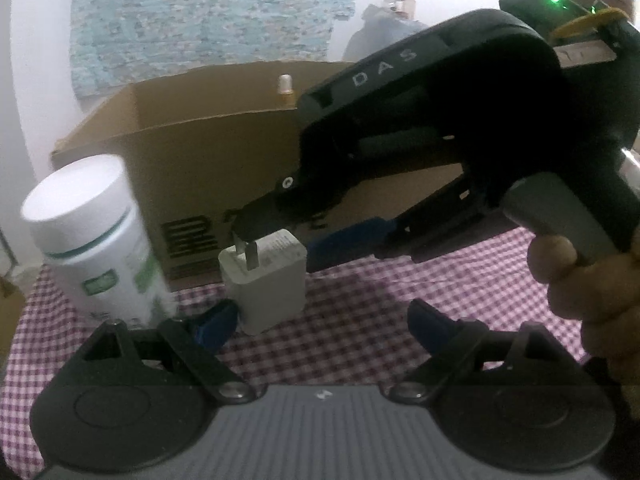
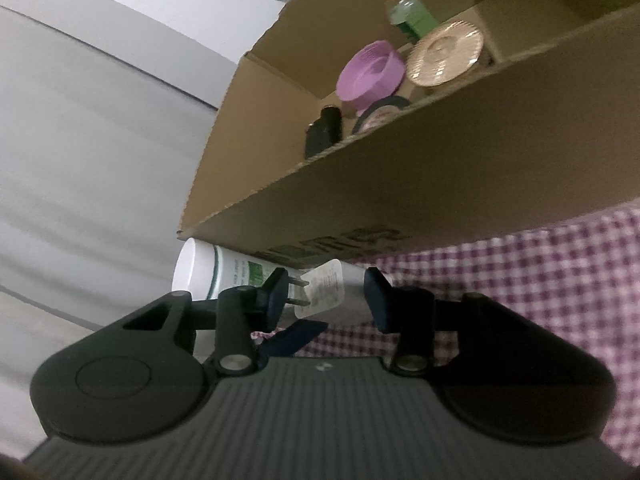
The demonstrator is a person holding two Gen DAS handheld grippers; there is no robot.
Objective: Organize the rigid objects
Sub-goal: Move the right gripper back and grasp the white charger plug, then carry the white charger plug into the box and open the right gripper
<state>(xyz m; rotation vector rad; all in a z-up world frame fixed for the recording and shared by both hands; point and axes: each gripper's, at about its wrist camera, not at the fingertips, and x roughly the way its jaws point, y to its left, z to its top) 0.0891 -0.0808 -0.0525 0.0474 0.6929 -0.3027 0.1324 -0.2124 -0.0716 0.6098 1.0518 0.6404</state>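
A white plug charger (image 1: 267, 280) stands on the checked tablecloth (image 1: 360, 320) in front of a cardboard box (image 1: 192, 152). A white bottle (image 1: 92, 240) with a green label stands to its left. My right gripper (image 1: 280, 240) reaches in from the right, open, one finger at the charger's prongs and one beside its body. In the right wrist view the charger (image 2: 324, 294) sits between the open fingers of the right gripper (image 2: 328, 300), with the bottle (image 2: 224, 268) behind. My left gripper (image 1: 320, 324) is open, its left finger beside the charger's base.
The cardboard box (image 2: 400, 184) holds a purple bowl (image 2: 370, 74), a ribbed round lid (image 2: 444, 54), a green dropper bottle (image 2: 404, 8), a black item (image 2: 322, 132) and a dark-rimmed tin (image 2: 380, 114). A patterned cloth (image 1: 208, 12) hangs on the wall behind.
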